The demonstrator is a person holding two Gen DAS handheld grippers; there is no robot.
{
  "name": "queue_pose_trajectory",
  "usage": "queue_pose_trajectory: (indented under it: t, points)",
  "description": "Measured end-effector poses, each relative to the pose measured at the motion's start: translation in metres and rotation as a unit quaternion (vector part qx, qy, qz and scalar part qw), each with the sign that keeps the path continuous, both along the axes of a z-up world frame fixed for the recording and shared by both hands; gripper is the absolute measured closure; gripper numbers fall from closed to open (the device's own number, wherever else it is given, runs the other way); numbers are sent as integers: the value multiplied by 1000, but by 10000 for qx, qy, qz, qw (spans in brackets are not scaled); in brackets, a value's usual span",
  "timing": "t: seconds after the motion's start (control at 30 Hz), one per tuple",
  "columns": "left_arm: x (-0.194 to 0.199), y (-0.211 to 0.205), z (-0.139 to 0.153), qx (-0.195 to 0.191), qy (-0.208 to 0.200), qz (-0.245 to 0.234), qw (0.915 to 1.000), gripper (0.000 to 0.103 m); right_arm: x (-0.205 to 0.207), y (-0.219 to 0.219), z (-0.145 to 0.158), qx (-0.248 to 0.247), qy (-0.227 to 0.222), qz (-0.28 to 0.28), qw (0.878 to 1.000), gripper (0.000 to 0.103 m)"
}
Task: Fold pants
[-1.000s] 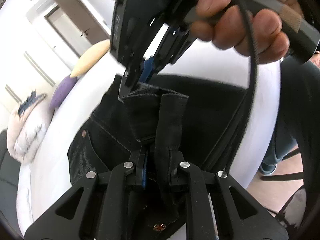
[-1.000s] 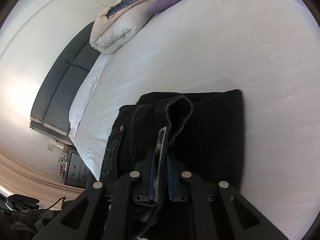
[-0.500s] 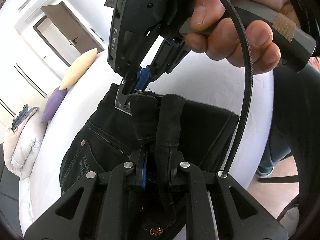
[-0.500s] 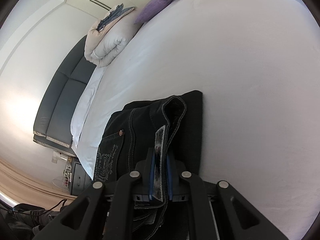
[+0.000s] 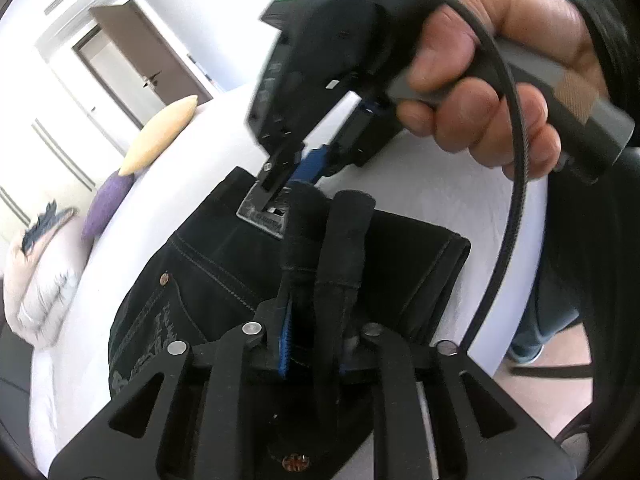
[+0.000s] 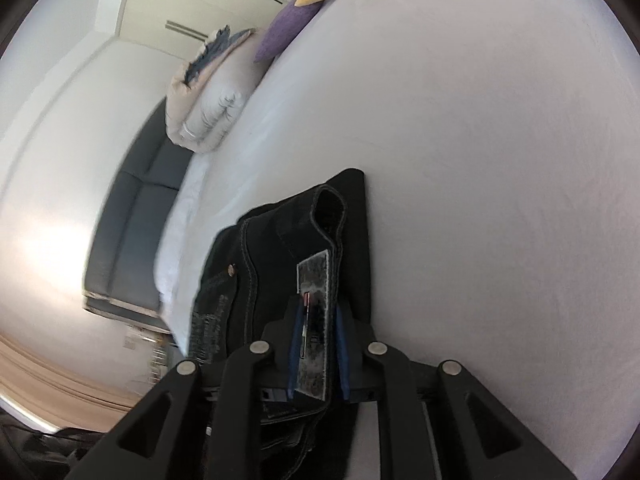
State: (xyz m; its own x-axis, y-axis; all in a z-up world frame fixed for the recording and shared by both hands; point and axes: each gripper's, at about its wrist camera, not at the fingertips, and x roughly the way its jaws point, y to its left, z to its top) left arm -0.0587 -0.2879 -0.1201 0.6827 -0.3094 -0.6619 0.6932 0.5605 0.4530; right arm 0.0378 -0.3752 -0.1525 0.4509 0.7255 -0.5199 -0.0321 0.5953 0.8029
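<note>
Black jeans [image 5: 224, 280] lie folded on the white bed [image 5: 400, 184]. A raised fold of their waistband fills the gap between the pads of my left gripper [image 5: 316, 344], whose jaws are opening. Ahead, a hand [image 5: 480, 80] holds my right gripper [image 5: 288, 178] at the far waistband corner. In the right wrist view my right gripper [image 6: 319, 344] has the waistband's grey label patch [image 6: 316, 280] between its blue pads. Its jaws are opening too. The jeans [image 6: 260, 248] run away from it, close to the sheet.
A yellow pillow [image 5: 160, 140], a purple pillow [image 5: 108, 204] and a folded duvet [image 5: 36, 280] lie at the bed's far end. A dark upholstered bench [image 6: 132, 240] stands beside the bed. The person's legs [image 5: 552, 312] stand at the bed's near edge. A door [image 5: 132, 60] is behind.
The right gripper has come down and rolled, bringing its waistband corner closer to the sheet. Both pairs of pads stand a little wider apart around the cloth. The left gripper has hardly moved.
</note>
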Motion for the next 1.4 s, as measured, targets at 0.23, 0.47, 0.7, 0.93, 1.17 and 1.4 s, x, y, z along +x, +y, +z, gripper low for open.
queue_pose_trajectory:
  t: [0.23,0.47,0.7,0.93,1.17,1.4]
  points:
    - [-13,71,56,-1531,888,-146,9841,24,-21,-14,24,-657,35,-402,9970,68]
    - [27,146,81,-2404,1216,671,9607,25,-30,24,70,-708,-522,171,9960,78]
    - [84,212,67,-2921,1829,1602,9250,25,-45,49,33,-1017,-8,421,9939,89]
    - [107,278,48,-3656,2416,2243,8704,25,-94,30,26,-971,-135,96,9951,90]
    - [131,304,15,-4102,3297,2479,8133,25,-108,31,36,-1575,-102,-3,9875,74]
    - [157,293,-12,-4099,3789,2370,7951,25,-108,4,57,-1339,-339,-386,9897,71]
